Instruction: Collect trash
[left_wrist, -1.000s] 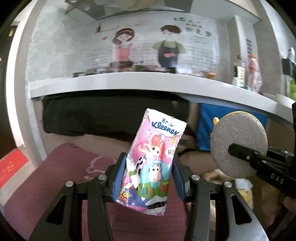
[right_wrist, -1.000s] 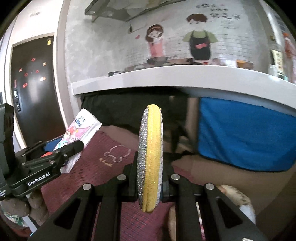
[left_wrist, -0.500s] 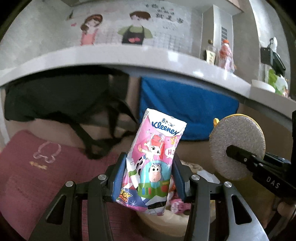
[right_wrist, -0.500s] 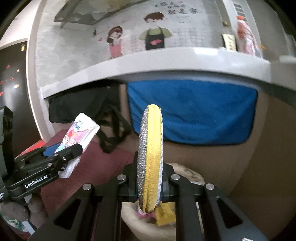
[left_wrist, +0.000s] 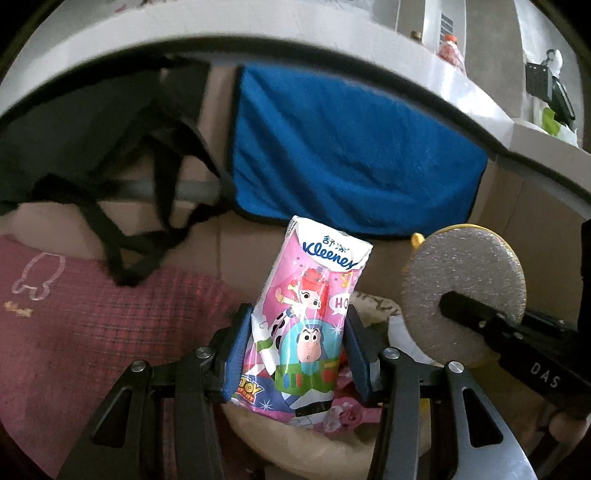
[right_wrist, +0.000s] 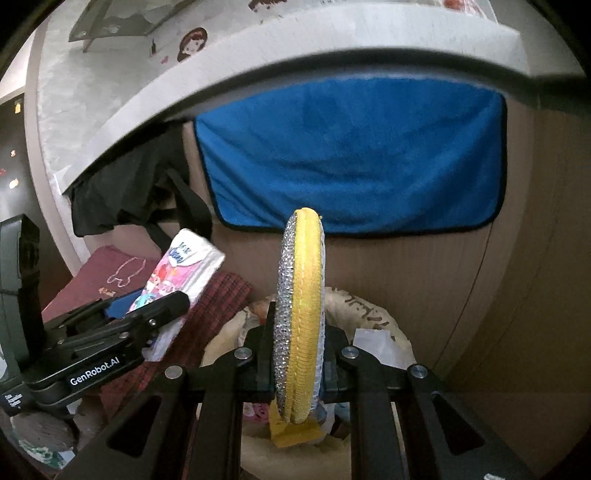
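Observation:
My left gripper (left_wrist: 295, 347) is shut on a pink Kleenex tissue pack (left_wrist: 310, 321) with cartoon figures, held upright above a beige trash bin (left_wrist: 295, 439). The pack also shows in the right wrist view (right_wrist: 177, 284). My right gripper (right_wrist: 299, 354) is shut on a round yellow and silver scouring pad (right_wrist: 301, 314), held on edge over the same bin (right_wrist: 369, 306), which holds paper and wrappers. The pad shows in the left wrist view (left_wrist: 463, 291) to the right of the pack.
A blue towel (left_wrist: 351, 158) hangs on the wooden cabinet front behind the bin. A black apron (left_wrist: 92, 140) hangs to its left. A dark red mat (left_wrist: 74, 314) lies on the floor at left. A white counter edge (right_wrist: 258, 48) runs above.
Both grippers have swung right and tilted down, from the red mat toward the blue towel. The trash bin has come into view beneath them. Both still hold their objects.

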